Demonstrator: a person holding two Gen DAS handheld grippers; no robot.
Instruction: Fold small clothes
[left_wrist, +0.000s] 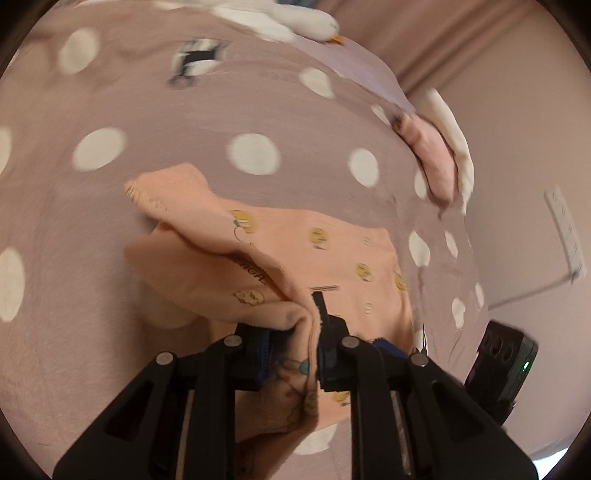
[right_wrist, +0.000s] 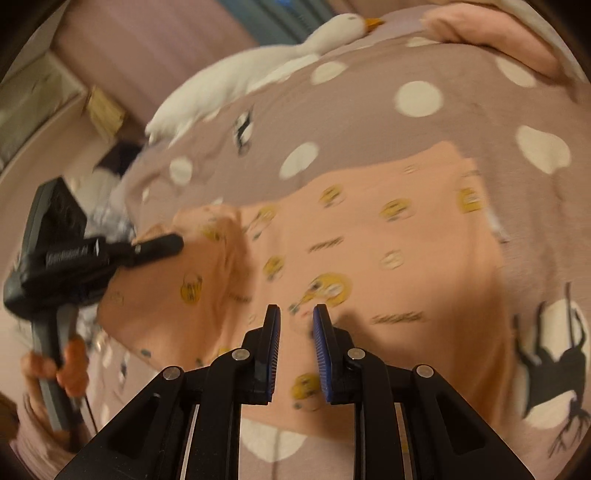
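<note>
A small peach garment (left_wrist: 332, 251) printed with yellow cartoon faces lies on a mauve bed cover (left_wrist: 184, 110) with white dots. My left gripper (left_wrist: 295, 328) is shut on a bunched fold of the garment's near edge, which is lifted off the cover. In the right wrist view the same garment (right_wrist: 388, 229) is spread flat, its left part raised by the left gripper (right_wrist: 173, 243), held by a hand (right_wrist: 70, 369). My right gripper (right_wrist: 296, 314) hovers over the garment's near part, open by a narrow gap with nothing between its pads.
A white plush goose (right_wrist: 240, 74) lies at the bed's far side. A folded pink and white pile (left_wrist: 432, 158) sits near the cover's right edge. The cover (right_wrist: 369, 122) also carries a black deer print (right_wrist: 554, 369). A wall socket (left_wrist: 565, 236) is beyond the bed.
</note>
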